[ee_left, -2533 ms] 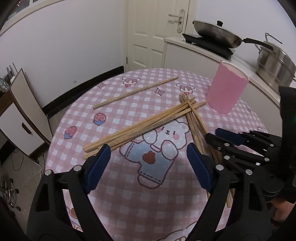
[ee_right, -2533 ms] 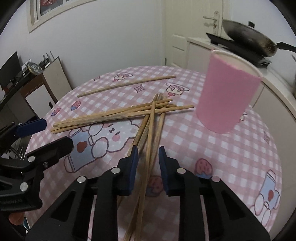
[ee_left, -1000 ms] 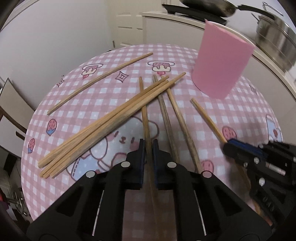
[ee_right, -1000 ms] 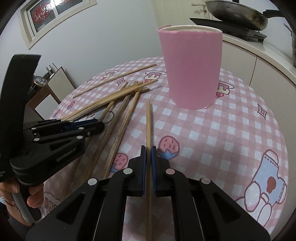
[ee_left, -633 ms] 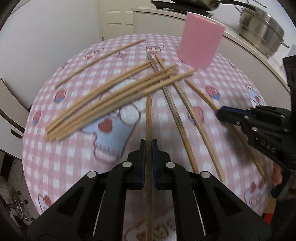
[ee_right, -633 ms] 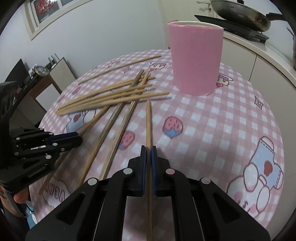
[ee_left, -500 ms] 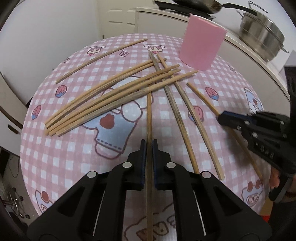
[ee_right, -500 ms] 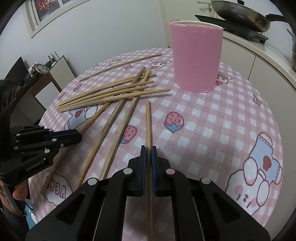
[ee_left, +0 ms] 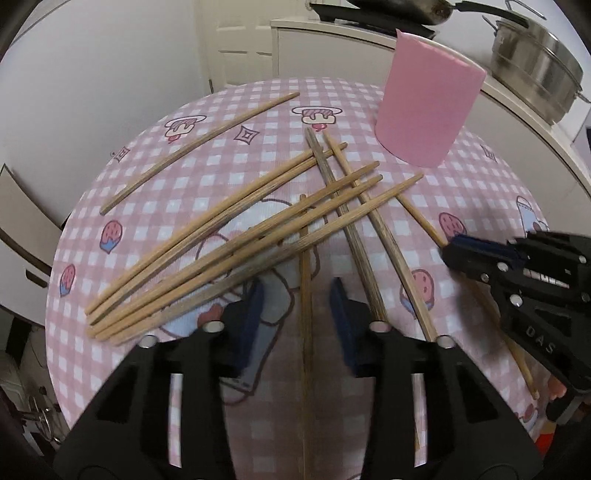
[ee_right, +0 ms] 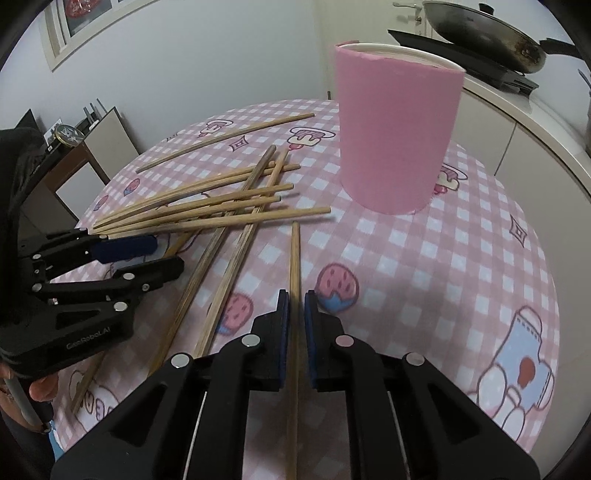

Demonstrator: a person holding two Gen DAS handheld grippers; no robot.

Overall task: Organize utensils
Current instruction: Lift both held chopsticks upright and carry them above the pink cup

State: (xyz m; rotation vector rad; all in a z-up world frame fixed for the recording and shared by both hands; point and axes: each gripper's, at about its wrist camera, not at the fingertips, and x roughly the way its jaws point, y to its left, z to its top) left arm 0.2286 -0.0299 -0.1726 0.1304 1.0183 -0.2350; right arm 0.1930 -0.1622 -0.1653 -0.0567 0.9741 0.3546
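Note:
Several wooden chopsticks (ee_left: 258, 236) lie crossed on a round table with a pink checked cloth (ee_left: 184, 147). A pink cup (ee_left: 424, 110) stands upright at the far right. My left gripper (ee_left: 297, 317) is opening; one chopstick (ee_left: 304, 295) runs between its pads, untouched. In the right wrist view my right gripper (ee_right: 295, 332) is opening a little. A single chopstick (ee_right: 294, 277) lies between its pads with a thin gap on each side, pointing toward the pink cup (ee_right: 395, 140). The left gripper (ee_right: 166, 256) appears at the left, over the pile (ee_right: 207, 206).
One chopstick (ee_left: 199, 147) lies apart at the table's far left. Behind the table a counter carries a frying pan (ee_right: 480, 33) on a cooktop and a steel pot (ee_left: 535, 62). A white door (ee_left: 240, 48) and a low cabinet (ee_right: 92, 162) stand beyond the table's edge.
My left jaws have parted and let go of the chopstick they pinched. The right pads have eased slightly off theirs. Both views have drawn closer to the table.

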